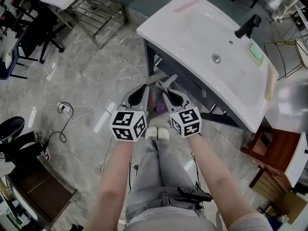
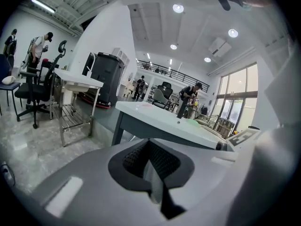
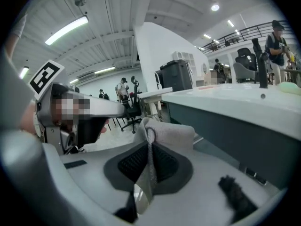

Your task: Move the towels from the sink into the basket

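The white sink (image 1: 192, 28), with a black tap (image 1: 248, 27) and a green pad (image 1: 256, 53), stands ahead of me at the upper right. My right gripper (image 1: 164, 87) is shut on a grey towel (image 1: 167, 82), held in front of the sink's near edge. In the right gripper view the towel (image 3: 165, 132) bulges out past the pads (image 3: 134, 163). My left gripper (image 1: 143, 88) hangs just left of it, jaws together with nothing in them, as its own view shows (image 2: 149, 147). A purple-pink thing (image 1: 159, 108) peeks out below the grippers; I cannot tell what it is.
My legs and white shoes (image 1: 158, 134) are straight below the grippers. A metal-frame table (image 1: 82, 1) stands at the back left, with office chairs (image 1: 29, 32) beside it. A white cable (image 1: 72, 113) lies on the floor. Brown wooden furniture (image 1: 274, 150) sits to the right of the sink.
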`<state>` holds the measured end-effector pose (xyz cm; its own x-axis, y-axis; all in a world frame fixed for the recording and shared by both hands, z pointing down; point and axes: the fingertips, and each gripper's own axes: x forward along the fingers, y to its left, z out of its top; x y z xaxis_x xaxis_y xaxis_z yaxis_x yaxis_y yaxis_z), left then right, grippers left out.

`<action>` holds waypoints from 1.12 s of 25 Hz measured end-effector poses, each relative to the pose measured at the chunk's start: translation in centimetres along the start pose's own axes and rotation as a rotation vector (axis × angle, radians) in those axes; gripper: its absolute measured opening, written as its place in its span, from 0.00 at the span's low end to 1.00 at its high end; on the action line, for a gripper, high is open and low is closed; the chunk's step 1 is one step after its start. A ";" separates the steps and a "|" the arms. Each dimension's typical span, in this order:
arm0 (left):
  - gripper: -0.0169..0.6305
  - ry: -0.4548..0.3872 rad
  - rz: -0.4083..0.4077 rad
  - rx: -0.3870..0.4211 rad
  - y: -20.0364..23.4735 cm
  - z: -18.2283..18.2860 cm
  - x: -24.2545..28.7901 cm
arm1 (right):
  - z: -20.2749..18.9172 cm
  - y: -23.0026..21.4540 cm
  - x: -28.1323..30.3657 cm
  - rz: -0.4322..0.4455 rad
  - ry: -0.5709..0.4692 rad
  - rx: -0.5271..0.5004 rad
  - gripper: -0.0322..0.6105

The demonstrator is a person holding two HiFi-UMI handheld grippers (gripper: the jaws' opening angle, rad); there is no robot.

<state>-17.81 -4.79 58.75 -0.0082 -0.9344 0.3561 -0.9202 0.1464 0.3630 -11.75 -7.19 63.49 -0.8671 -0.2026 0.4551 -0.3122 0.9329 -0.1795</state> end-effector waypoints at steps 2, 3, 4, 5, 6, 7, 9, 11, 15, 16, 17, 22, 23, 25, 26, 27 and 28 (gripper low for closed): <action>0.03 0.017 0.002 -0.002 0.5 -1.1 0.4 | -1.8 -0.2 1.1 0.002 0.037 0.005 0.11; 0.03 0.023 0.003 -0.003 0.8 -1.6 0.6 | -2.6 -0.4 1.6 0.002 0.054 0.008 0.11; 0.03 0.029 0.004 -0.005 1.0 -2.0 0.8 | -3.5 -0.5 2.0 0.001 0.071 0.009 0.11; 0.03 0.033 0.005 -0.007 1.2 -2.5 0.9 | -4.3 -0.6 2.5 0.000 0.086 0.007 0.11; 0.03 0.037 0.005 -0.010 1.4 -3.0 1.1 | -5.2 -0.6 2.9 0.001 0.101 0.001 0.11; 0.03 0.041 0.006 -0.013 1.6 -3.4 1.2 | -6.0 -0.5 3.4 0.006 0.115 -0.006 0.11; 0.03 0.049 0.005 -0.013 2.0 -4.4 1.5 | -7.7 0.0 4.3 0.022 0.141 -0.019 0.11; 0.03 0.056 0.003 -0.010 2.4 -5.3 2.0 | -9.1 0.4 5.2 0.035 0.161 -0.029 0.11; 0.03 0.062 0.002 -0.004 3.1 -6.6 3.1 | -11.8 0.0 7.0 0.039 0.199 -0.017 0.11; 0.03 0.063 0.003 -0.003 3.3 -6.9 3.3 | -12.5 -0.2 7.5 0.035 0.211 -0.003 0.11; 0.03 0.065 0.003 -0.004 3.4 -7.3 3.4 | -13.2 -0.4 7.9 0.031 0.222 0.014 0.11; 0.03 0.077 0.002 -0.011 3.8 -9.0 4.0 | -16.8 -1.1 9.8 0.022 0.281 0.054 0.11; 0.03 0.080 0.006 -0.012 3.9 -9.4 4.0 | -17.5 -1.2 10.1 0.021 0.294 0.058 0.11; 0.03 0.082 0.016 -0.016 4.1 -10.0 4.1 | -18.8 -1.6 10.6 0.013 0.315 0.072 0.11; 0.03 0.083 0.019 -0.019 4.2 -10.3 4.1 | -19.3 -1.8 10.9 0.008 0.322 0.080 0.11; 0.03 0.083 0.022 -0.022 4.3 -10.6 4.1 | -19.7 -2.1 11.1 0.005 0.329 0.086 0.11; 0.03 0.084 0.025 -0.026 4.4 -10.8 4.1 | -20.0 -2.3 11.4 0.003 0.334 0.088 0.11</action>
<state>-17.64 -4.52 71.09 0.0026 -0.9001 0.4357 -0.9096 0.1789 0.3750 -13.12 -5.66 86.52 -0.6977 -0.0775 0.7122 -0.3548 0.9010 -0.2496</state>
